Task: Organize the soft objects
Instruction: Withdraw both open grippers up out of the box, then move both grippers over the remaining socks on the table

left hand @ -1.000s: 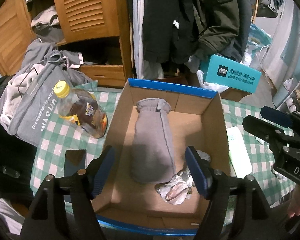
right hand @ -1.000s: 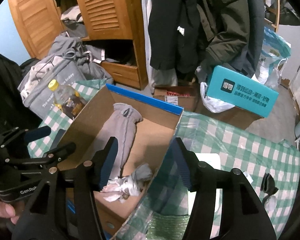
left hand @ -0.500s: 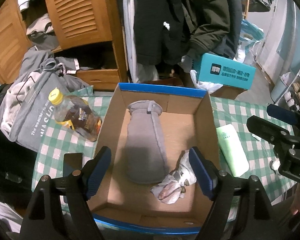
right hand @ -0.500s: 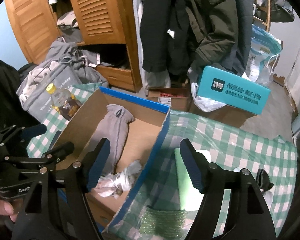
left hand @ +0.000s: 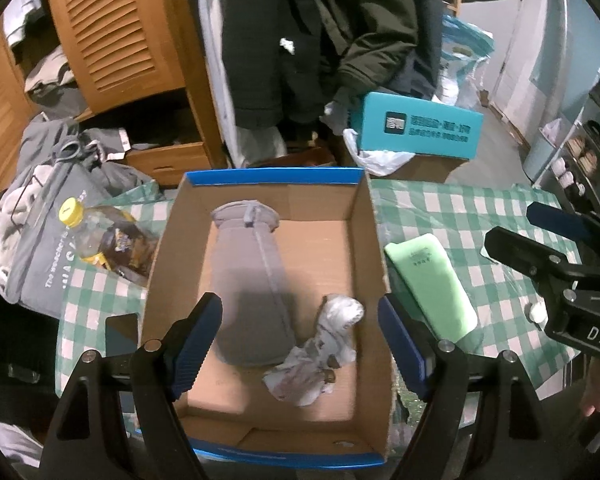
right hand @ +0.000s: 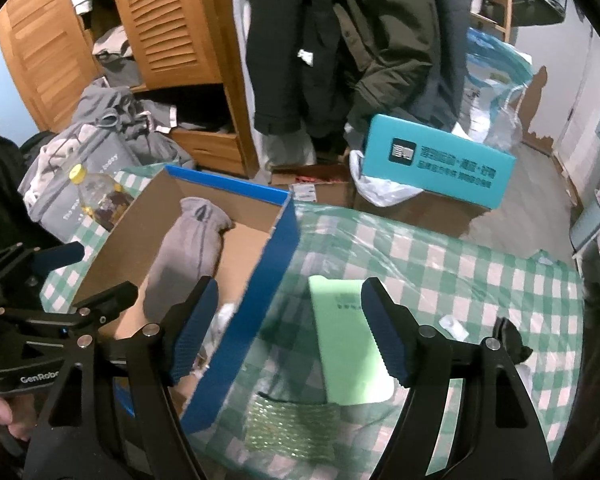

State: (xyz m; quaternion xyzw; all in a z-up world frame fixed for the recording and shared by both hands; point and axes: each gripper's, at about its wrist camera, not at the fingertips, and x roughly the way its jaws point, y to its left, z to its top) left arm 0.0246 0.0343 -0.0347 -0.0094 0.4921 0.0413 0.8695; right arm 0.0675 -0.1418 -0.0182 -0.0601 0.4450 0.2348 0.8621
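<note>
The left gripper (left hand: 300, 338) hangs spread and empty, low in frame, over the cardboard box (left hand: 364, 240). A grey sock (left hand: 252, 280) lies mid-frame. The right gripper (right hand: 288, 332) is spread too, holding nothing.

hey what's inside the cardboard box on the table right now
Inside the cardboard box lie a grey sock stretched lengthwise and a crumpled whitish cloth beside its near end. The rest is bare cardboard floor. Whatever lies under the sock and the cloth is covered.
</note>
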